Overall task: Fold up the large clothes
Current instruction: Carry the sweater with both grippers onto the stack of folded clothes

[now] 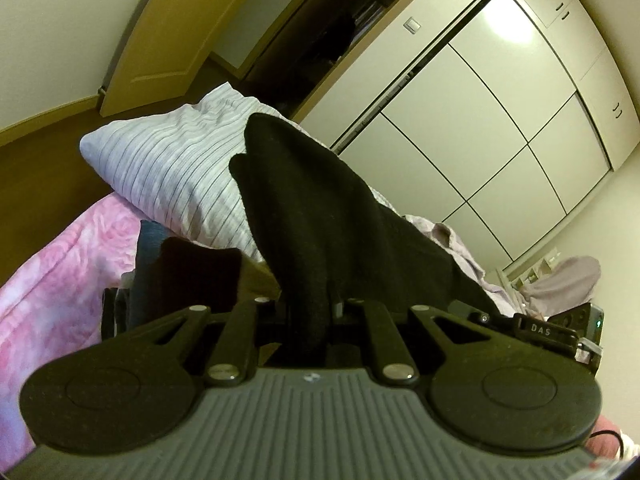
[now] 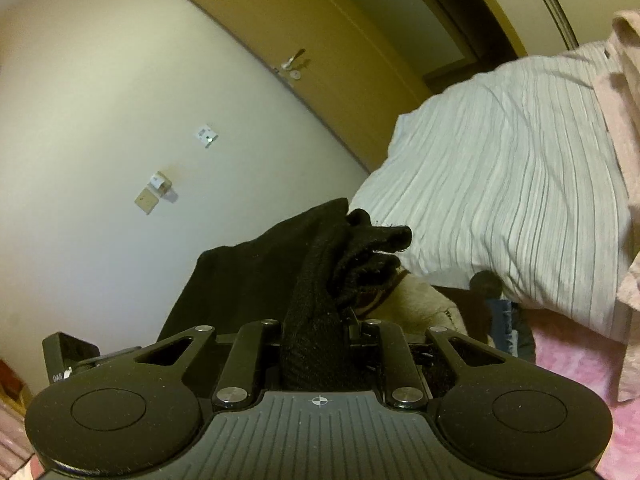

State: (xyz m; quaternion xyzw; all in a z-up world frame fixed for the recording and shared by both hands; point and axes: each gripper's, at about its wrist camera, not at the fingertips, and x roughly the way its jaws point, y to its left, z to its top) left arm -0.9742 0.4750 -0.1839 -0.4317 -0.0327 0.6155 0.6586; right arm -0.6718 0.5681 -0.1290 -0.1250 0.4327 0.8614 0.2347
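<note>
Left gripper (image 1: 310, 308) fingers buried in cloth, clamped on a black knitted garment (image 1: 316, 208); right gripper (image 2: 320, 328) likewise pinches the same garment (image 2: 320, 280), fingertips hidden. Fabric rises bunched and creased from both jaws, held up above the pink floral bedspread (image 1: 52, 264), in front of a white striped pillow (image 1: 172, 168). Its full shape and lower edge stay unseen.

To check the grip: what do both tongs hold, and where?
Left tongs and right tongs each pinch a bunched edge of the black garment.
</note>
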